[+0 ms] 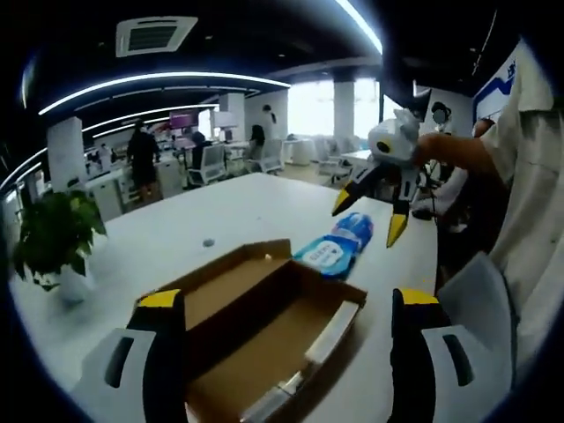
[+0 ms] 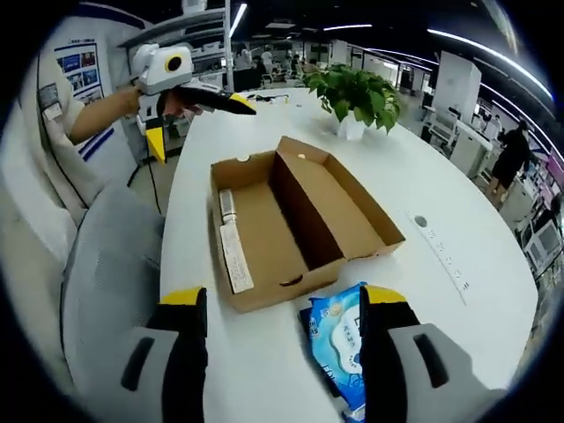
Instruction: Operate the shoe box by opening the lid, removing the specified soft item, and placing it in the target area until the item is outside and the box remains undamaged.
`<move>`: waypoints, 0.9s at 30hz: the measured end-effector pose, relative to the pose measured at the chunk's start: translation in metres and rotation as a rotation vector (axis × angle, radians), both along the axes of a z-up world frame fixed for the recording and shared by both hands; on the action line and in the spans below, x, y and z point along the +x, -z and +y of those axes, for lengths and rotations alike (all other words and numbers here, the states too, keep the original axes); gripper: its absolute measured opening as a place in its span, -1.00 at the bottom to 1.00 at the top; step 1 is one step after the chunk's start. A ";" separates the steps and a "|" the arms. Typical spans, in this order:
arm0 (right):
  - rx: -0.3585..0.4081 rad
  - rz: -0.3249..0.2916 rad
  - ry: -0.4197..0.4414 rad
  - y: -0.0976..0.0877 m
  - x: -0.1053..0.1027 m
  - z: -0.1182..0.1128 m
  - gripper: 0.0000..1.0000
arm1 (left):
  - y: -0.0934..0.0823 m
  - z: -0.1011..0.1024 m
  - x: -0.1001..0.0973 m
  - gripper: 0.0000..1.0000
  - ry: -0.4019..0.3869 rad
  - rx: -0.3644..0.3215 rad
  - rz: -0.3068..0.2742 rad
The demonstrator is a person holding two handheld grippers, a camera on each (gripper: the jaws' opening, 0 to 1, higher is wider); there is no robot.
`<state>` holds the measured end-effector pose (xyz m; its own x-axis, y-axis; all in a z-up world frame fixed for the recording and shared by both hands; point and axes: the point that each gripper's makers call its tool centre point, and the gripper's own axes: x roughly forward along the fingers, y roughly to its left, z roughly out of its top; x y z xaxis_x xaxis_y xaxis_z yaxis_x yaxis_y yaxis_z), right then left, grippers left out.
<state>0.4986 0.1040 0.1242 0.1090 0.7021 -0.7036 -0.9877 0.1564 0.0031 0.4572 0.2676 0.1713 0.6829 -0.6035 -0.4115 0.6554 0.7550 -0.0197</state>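
The left gripper has its yellow-tipped jaws wide apart and holds nothing; between them lies the open box, brown cardboard, with its lid folded flat beside the tray. In the right gripper view the right gripper is also spread wide and empty, its right jaw over the edge of the blue pack, which lies flat on the white table just beside the box, outside of it. The pack has a white label with writing, but it is too small to read. A long white sticker on the inner wall of the box also carries print that cannot be made out. In the left gripper view the right gripper hangs above the pack, open, in a person's hand. In the right gripper view the left gripper shows above the far end of the box. A potted plant stands on the table beyond the box. A poster on the wall has blue pictures and unreadable text
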 end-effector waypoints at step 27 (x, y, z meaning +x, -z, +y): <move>-0.104 0.034 -0.159 0.052 0.002 0.044 0.21 | 0.026 0.045 -0.052 0.98 -0.105 0.036 0.062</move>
<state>0.5005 0.1481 0.0718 -0.0227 0.6322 -0.7745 -0.9996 -0.0009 0.0286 0.4055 0.3130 0.1454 0.7143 -0.5142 -0.4748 0.5711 0.8203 -0.0292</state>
